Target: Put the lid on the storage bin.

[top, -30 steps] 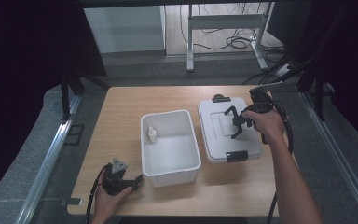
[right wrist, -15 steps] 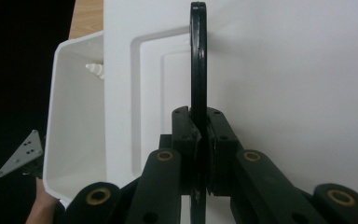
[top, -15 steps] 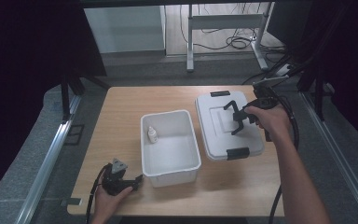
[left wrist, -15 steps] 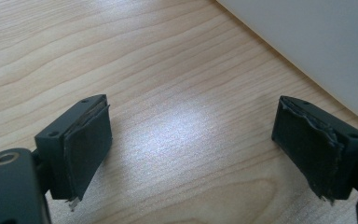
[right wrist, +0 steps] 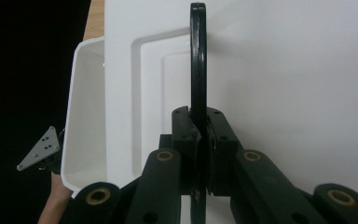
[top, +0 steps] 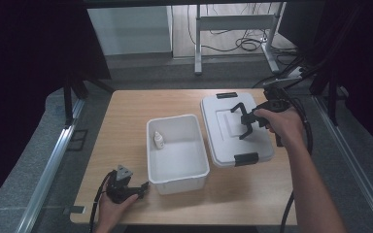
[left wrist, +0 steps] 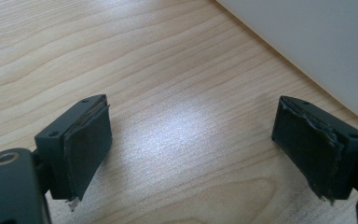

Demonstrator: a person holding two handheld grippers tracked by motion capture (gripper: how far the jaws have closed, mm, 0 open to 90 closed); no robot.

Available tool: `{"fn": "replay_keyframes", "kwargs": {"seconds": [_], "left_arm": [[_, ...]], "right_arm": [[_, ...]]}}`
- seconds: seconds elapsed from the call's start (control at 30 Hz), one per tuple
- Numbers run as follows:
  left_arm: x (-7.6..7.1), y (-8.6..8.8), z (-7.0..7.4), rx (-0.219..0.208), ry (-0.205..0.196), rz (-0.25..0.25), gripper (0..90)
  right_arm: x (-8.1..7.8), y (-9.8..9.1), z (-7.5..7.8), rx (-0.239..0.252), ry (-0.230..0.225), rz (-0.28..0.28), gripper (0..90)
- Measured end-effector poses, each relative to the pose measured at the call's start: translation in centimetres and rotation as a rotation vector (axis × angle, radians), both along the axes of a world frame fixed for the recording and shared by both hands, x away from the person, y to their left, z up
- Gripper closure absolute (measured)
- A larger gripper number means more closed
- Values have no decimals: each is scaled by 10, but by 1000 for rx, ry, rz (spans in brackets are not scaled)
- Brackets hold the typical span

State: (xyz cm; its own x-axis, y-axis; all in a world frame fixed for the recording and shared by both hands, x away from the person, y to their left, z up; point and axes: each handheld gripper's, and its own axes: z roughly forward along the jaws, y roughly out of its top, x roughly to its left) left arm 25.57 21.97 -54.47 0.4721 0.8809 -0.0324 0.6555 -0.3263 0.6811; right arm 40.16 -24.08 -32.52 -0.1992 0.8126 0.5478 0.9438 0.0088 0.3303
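A white lid [top: 223, 141] with black end clips lies on the table to the right of an open white box [top: 194, 165]. My right gripper [top: 253, 117] is over the lid, shut on the lid's black handle [top: 239, 109], which stands up from the lid. In the right gripper view the pads [right wrist: 199, 126] pinch the thin black handle [right wrist: 198, 56] edge-on above the lid [right wrist: 284, 93]. A small white bottle [top: 159, 140] stands inside the box at its left wall. My left gripper [top: 143, 186] rests on the table left of the box's near corner, jaws open [left wrist: 191, 140] with bare wood between them.
The wooden table [top: 126, 121] has free surface to the left of and beyond the box. The box wall [left wrist: 317, 46] is close to the left gripper's right jaw. Metal rails and a grey floor lie past the table edges, and a desk frame with cables stands at the back.
My right gripper has risen a little with the handle in its grip, and the lid has shifted slightly toward the far side. The left gripper has stayed put.
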Motion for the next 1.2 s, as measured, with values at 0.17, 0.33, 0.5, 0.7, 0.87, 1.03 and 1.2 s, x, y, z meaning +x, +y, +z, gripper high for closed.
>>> {"fn": "replay_keyframes", "kwargs": {"seconds": [0.17, 0.33, 0.5, 0.7, 0.87, 1.03, 1.2], "left_arm": [[0, 0, 0, 0, 0, 0, 118], [0, 0, 0, 0, 0, -1, 118], [0, 0, 0, 0, 0, -1, 118], [-1, 0, 0, 2, 1, -3, 119], [-1, 0, 0, 2, 0, -3, 119], [-1, 0, 0, 2, 0, -3, 119], [-1, 0, 0, 2, 1, -3, 118]], "right_arm": [[0, 3, 2, 1, -3, 11, 843], [-2, 8, 4, 11, -13, 15, 843], [-2, 13, 6, 24, -4, 21, 843], [-1, 20, 5, 17, 3, 18, 842], [-2, 32, 7, 18, 12, 26, 842], [0, 47, 3, 14, 13, 48, 842], [2, 61, -2, 18, 30, 59, 842]]}}
